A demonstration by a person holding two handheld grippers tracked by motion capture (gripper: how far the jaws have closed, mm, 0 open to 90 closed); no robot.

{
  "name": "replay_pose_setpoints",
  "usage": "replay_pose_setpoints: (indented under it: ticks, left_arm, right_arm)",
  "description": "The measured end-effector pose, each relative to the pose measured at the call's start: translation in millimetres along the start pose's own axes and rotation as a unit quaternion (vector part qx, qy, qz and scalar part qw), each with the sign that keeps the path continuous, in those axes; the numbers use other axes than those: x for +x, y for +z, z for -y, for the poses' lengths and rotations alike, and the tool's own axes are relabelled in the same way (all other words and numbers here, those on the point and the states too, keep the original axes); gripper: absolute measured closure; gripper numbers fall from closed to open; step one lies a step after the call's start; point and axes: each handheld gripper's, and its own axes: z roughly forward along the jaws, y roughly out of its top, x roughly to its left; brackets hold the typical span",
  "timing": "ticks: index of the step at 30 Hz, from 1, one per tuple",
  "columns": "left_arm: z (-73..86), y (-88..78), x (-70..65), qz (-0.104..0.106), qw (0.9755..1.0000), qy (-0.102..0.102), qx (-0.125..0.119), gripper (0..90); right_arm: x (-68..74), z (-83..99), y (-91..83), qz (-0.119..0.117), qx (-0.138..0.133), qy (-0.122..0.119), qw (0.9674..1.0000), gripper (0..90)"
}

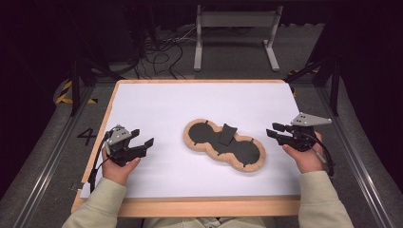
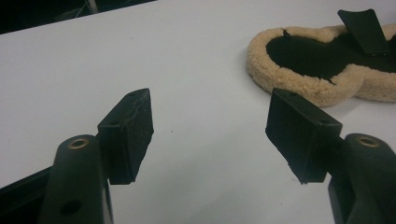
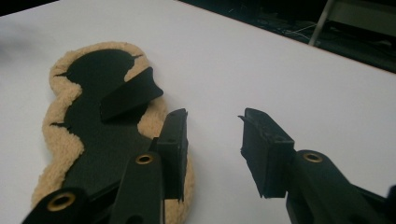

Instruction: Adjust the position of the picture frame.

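Fleece pad, peanut-shaped with a black centre and a black strap across its waist, lies flat near the middle of the white bench, a little toward the near edge. Nothing grips it yet, so the handling looks unstarted. Left gripper waits by the left edge, right gripper by the right edge; both have fingers apart and empty.

Your white-topped table on grey floor, tangled cables and a metal stand behind, darkness beyond.
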Motion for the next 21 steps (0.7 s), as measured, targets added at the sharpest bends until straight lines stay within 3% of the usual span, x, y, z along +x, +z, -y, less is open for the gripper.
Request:
replay_pose_setpoints:
  ticks: [3,6,8,12,15,21]
  left_arm:
    - [-0.1,-0.6,-0.3,0.000,1.0000,-0.001,-0.002,32.8]
    - [0.3,-1.3,0.3,0.000,1.0000,-0.002,-0.001,32.9]
    - [0.6,-0.2,0.9,0.001,1.0000,-0.004,0.000,32.9]
    - [1.0,0.8,-0.5,-0.003,1.0000,0.001,0.004,32.9]
    - [0.9,0.7,-0.7,-0.002,1.0000,-0.002,0.002,33.0]
    - [0.9,1.5,-0.5,0.000,1.0000,0.000,0.004,33.0]
  right_arm:
    - [2.3,-11.8,5.9,0.000,0.008,-0.010,0.9999,63.4]
    - [3.6,-15.1,13.4,-0.005,0.017,-0.014,0.9997,65.0]
    - [4.2,-15.3,18.8,0.004,0.031,-0.015,0.9994,68.9]
    - [2.6,-18.2,24.9,0.007,0.040,-0.001,0.9992,77.1]
    - [0.7,-19.0,31.6,0.003,0.065,0.013,0.9978,85.5]
    - [-0.1,-14.8,38.4,0.006,0.083,0.010,0.9965,89.1]
